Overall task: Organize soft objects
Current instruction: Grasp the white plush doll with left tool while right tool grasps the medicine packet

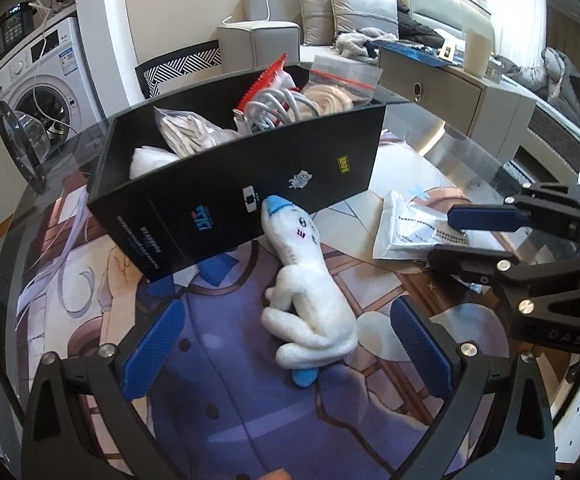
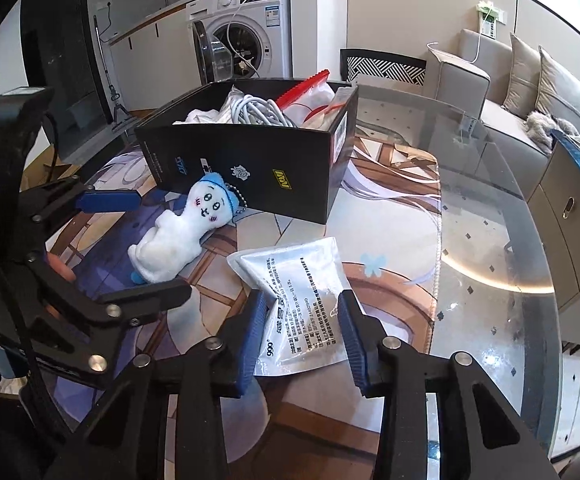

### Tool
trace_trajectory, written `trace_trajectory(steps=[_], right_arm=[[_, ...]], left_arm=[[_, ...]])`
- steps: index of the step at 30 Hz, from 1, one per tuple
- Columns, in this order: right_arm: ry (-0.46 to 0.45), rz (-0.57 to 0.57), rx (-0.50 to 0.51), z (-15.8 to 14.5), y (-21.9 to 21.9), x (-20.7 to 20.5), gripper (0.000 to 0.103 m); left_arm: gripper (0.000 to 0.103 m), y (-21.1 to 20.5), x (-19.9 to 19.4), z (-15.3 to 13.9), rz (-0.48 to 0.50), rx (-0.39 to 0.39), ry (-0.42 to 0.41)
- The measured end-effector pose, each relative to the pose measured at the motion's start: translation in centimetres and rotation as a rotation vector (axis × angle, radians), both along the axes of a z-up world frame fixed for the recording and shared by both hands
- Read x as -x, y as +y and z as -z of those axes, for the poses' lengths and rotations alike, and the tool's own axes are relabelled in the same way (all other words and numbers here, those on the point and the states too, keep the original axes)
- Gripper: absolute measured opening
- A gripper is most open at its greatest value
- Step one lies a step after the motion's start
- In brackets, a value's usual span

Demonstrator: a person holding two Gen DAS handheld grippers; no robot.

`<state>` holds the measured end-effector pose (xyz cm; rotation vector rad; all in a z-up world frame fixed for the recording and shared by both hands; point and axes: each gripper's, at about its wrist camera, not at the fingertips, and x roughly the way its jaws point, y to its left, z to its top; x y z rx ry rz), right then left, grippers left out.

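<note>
A white plush toy (image 1: 310, 292) with blue tips lies on the mat against the black box (image 1: 249, 184); it also shows in the right wrist view (image 2: 177, 236). My left gripper (image 1: 285, 344) is open, its blue pads on either side of the plush's lower end. A silver foil pouch (image 2: 302, 300) lies flat on the mat, also seen in the left wrist view (image 1: 406, 224). My right gripper (image 2: 304, 334) is open, its pads on either side of the pouch's near end. The black box (image 2: 257, 168) holds bagged soft items, a grey cable and zip bags.
A printed mat (image 2: 390, 240) covers the round glass table (image 2: 490, 240). A grey cabinet (image 1: 450, 92) stands to the right, a sofa (image 2: 510, 92) behind it, a washing machine (image 2: 245, 36) at the back. A patterned chair back (image 2: 382, 66) stands behind the box.
</note>
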<state>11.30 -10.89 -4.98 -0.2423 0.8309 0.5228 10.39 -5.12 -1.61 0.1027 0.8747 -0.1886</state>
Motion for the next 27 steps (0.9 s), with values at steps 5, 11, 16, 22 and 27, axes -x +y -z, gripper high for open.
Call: trace_trajectory(steps=[5,11,16,22,27], right_arm=[[-0.007,0.003,0.003,0.0,0.1,0.0,0.038],[-0.033,0.009,0.006,-0.2,0.1,0.0,0.048],[-0.029,0.033,0.012,-0.1,-0.3,-0.4,0.055],[-0.003,0.026,0.027,0.4,-0.7,-0.7,0.071],[0.013,0.037,0.019,0.9,-0.6,-1.1,0.074]], left_arm=[[0.085,-0.2,-0.4,0.6,0.026,0.021,0.029],[0.040,1.0,-0.1,0.1,0.045,0.104,0.012],[0.038,1.7,0.2,-0.1,0.043,0.142,0.007],[0.038,2.2,0.7,-0.7,0.040,0.163,-0.018],[0.038,2.5,1.0,-1.2,0.039,0.175,-0.035]])
